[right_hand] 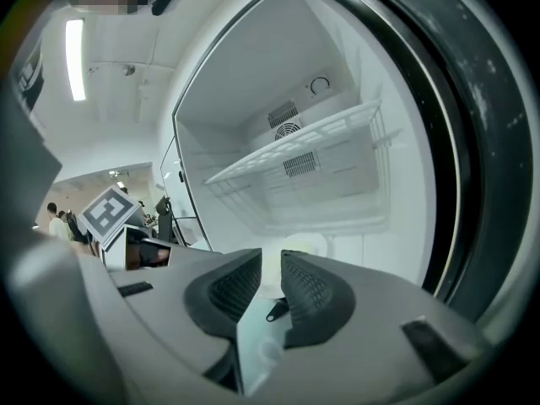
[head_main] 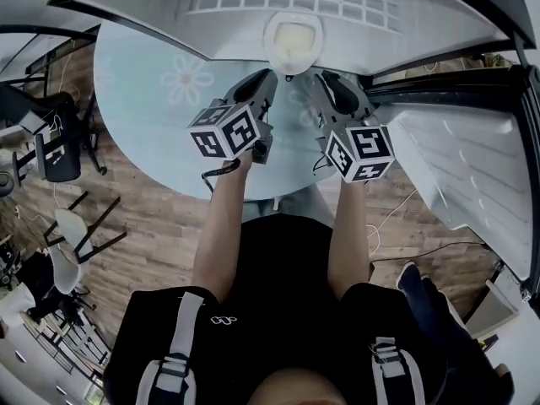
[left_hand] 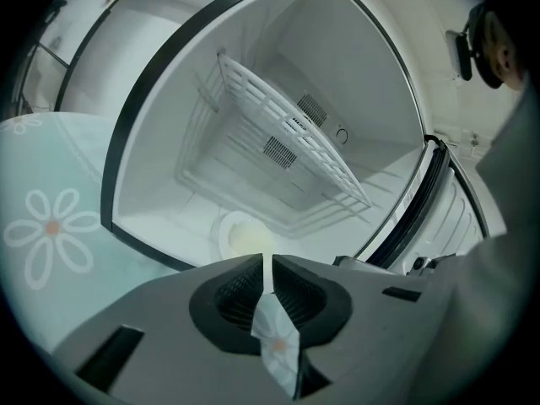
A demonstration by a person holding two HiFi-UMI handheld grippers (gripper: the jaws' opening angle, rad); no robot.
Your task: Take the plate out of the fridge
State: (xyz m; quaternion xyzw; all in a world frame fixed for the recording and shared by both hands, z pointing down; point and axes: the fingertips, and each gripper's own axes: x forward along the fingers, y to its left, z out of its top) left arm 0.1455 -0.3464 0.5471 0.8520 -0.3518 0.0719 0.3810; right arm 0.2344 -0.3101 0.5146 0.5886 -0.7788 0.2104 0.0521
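Head view: I hold both grippers just in front of the open fridge, which sits on a round table with a pale blue, flower-printed cover. The plate lies on the fridge floor, just inside the opening at its front edge; it is pale with a yellowish centre. Left gripper sits at the fridge mouth, tips just short of the plate's near rim and not touching it. In the left gripper view the two ribbed pads stand slightly apart, a narrow slit between them, nothing in the slit; the plate shows beyond the tips, on the fridge floor. Right gripper sits beside the left one, also at the fridge mouth, its tips near the plate's right side. In the right gripper view its jaws are parted a little wider than the left pair, with nothing clamped; the plate shows through the gap, farther inside the fridge. Wire shelf spans the fridge interior above the plate, and vent grilles show on the fridge's back wall behind it. Fridge door stands swung open on the fridge's right side. Neither gripper touches the plate.
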